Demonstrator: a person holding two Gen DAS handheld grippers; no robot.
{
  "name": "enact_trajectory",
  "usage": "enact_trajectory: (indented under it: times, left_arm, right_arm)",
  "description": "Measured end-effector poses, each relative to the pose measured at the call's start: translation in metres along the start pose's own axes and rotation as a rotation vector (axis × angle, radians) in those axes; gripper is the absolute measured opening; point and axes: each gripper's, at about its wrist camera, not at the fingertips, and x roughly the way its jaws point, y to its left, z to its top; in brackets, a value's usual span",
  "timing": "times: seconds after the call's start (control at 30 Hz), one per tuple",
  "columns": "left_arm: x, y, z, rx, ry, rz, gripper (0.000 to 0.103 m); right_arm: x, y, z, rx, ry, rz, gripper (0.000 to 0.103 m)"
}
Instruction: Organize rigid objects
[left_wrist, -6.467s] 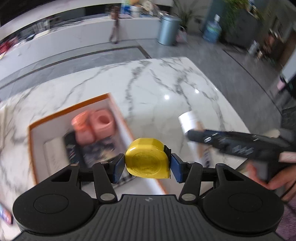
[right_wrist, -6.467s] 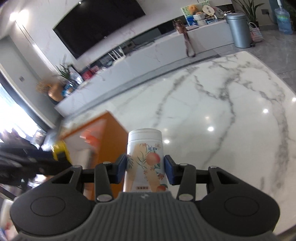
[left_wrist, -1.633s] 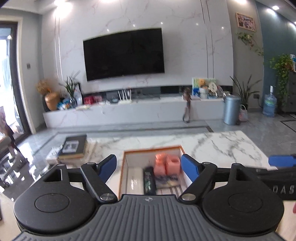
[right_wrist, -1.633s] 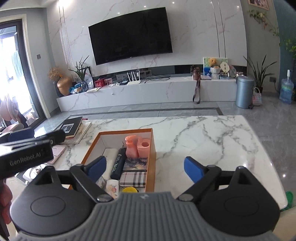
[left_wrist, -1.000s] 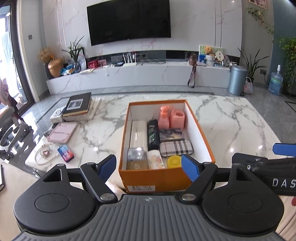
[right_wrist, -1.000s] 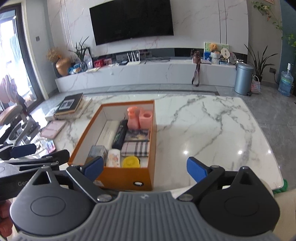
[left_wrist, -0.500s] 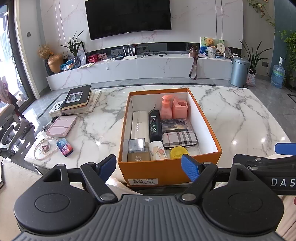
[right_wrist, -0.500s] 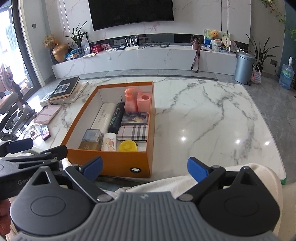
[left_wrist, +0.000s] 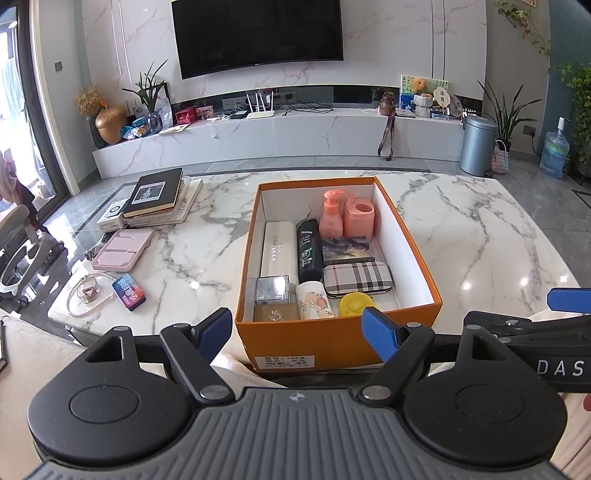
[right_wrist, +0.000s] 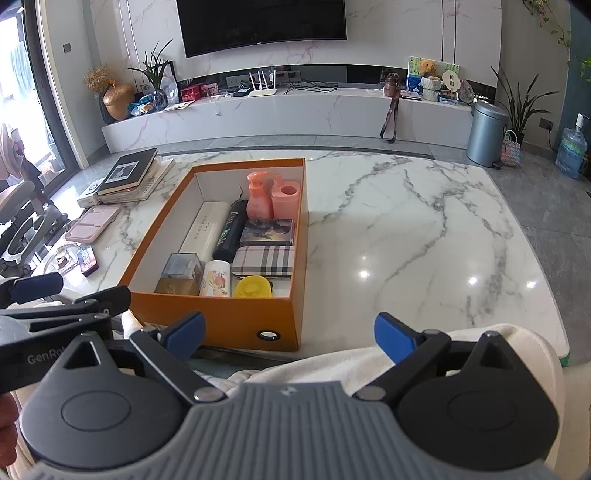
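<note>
An orange box stands on the marble table near its front edge. Inside lie a yellow tape measure, a white peach-print bottle, a plaid case, a black bottle, a white case, pink containers and small boxes. My left gripper is open and empty, held back in front of the box. My right gripper is open and empty, in front of the box's right corner.
Left of the box on the marble table lie stacked books, a pink case, a small card pack and a bead ring. A TV wall and low console stand behind. A white cloth lies under my grippers.
The tape measure and the peach-print bottle, held earlier, now lie in the box. Both grippers have opened and pulled back toward me, away from the box.
</note>
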Motion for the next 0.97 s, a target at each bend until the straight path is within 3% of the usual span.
enact_trajectory:
  times: [0.97]
  left_arm:
    - [-0.0017, -0.0036, -0.0002, -0.005, 0.004, 0.002, 0.094]
  right_arm:
    - [0.0047, -0.0013, -0.0009, 0.000, 0.017, -0.008, 0.098]
